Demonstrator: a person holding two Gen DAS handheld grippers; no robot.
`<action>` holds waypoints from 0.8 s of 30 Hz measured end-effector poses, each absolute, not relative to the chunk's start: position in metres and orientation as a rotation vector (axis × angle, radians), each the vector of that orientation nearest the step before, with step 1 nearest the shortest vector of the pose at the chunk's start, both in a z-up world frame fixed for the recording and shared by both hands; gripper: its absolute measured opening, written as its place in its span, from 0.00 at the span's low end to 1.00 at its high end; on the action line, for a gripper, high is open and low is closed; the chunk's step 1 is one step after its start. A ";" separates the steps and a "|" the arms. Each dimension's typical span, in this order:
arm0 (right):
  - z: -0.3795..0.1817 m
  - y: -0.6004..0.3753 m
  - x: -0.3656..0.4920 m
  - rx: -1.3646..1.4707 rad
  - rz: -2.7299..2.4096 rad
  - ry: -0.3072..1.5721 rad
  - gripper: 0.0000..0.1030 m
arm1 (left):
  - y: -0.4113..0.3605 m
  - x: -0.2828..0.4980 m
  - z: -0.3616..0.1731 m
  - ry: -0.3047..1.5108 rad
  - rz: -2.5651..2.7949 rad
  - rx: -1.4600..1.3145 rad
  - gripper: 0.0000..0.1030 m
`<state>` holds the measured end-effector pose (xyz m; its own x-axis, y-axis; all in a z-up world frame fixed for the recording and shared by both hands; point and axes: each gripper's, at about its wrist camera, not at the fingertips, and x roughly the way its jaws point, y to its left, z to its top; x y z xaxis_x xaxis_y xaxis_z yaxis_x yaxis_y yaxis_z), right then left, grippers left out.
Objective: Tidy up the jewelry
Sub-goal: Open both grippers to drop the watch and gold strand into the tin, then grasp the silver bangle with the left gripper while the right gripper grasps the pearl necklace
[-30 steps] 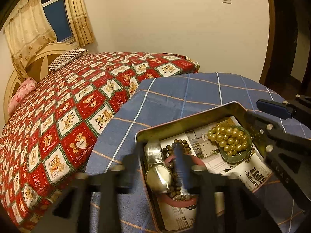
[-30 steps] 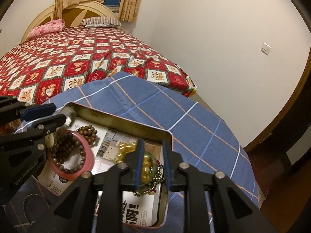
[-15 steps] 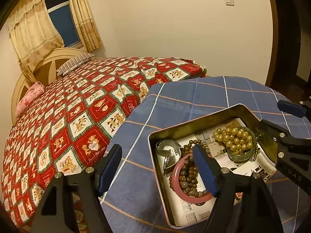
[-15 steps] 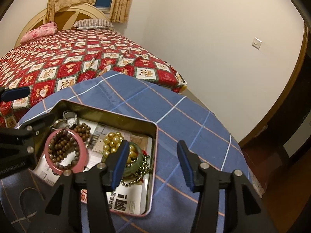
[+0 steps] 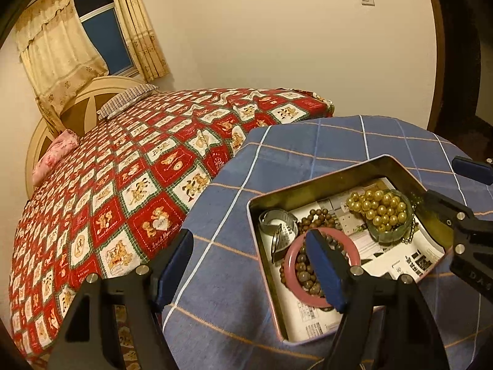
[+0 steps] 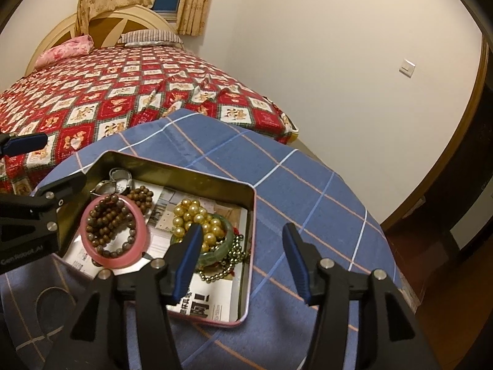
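An open metal tin lined with newspaper sits on a round table under a blue plaid cloth. In it lie a pink bangle around brown beads, a silver watch, gold pearls in a green bangle, and a ball chain. My left gripper is open and empty over the tin's left edge. My right gripper is open and empty over the tin's right edge.
A bed with a red patterned quilt stands close behind the table. A cream wall and a dark door frame lie to the right. The cloth hangs over the table's round edge.
Both grippers have opened and pulled back up from the tin. The watch that the left one held and the pearls that the right one held now lie in the tin.
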<state>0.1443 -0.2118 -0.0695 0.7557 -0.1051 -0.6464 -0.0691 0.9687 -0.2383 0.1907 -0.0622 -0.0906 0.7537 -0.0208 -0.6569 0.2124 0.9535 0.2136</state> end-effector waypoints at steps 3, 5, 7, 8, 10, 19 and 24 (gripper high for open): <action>-0.070 -0.212 0.136 -0.245 -0.017 0.717 0.56 | -0.057 0.183 -0.094 0.715 -0.126 0.284 0.73; -0.070 -0.212 0.131 -0.236 -0.018 0.719 0.57 | -0.053 0.174 -0.097 0.714 -0.116 0.280 0.73; -0.070 -0.213 0.120 -0.216 -0.016 0.719 0.59 | -0.047 0.161 -0.099 0.713 -0.110 0.276 0.73; -0.071 -0.213 0.117 -0.211 -0.014 0.720 0.61 | -0.043 0.153 -0.101 0.715 -0.102 0.274 0.73; -0.072 -0.212 0.104 -0.204 -0.013 0.720 0.63 | -0.037 0.141 -0.106 0.725 -0.101 0.270 0.73; -0.098 -0.202 0.055 -0.172 0.019 0.765 0.65 | -0.032 0.093 -0.139 0.794 -0.096 0.289 0.73; -0.106 -0.195 0.035 -0.173 0.033 0.774 0.66 | -0.035 0.081 -0.149 0.815 -0.102 0.286 0.73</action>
<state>0.0345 -0.1952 -0.1055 0.7157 -0.0342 -0.6976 -0.0927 0.9853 -0.1434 0.0810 -0.0351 -0.1490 0.6833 0.0193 -0.7298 0.1991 0.9568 0.2117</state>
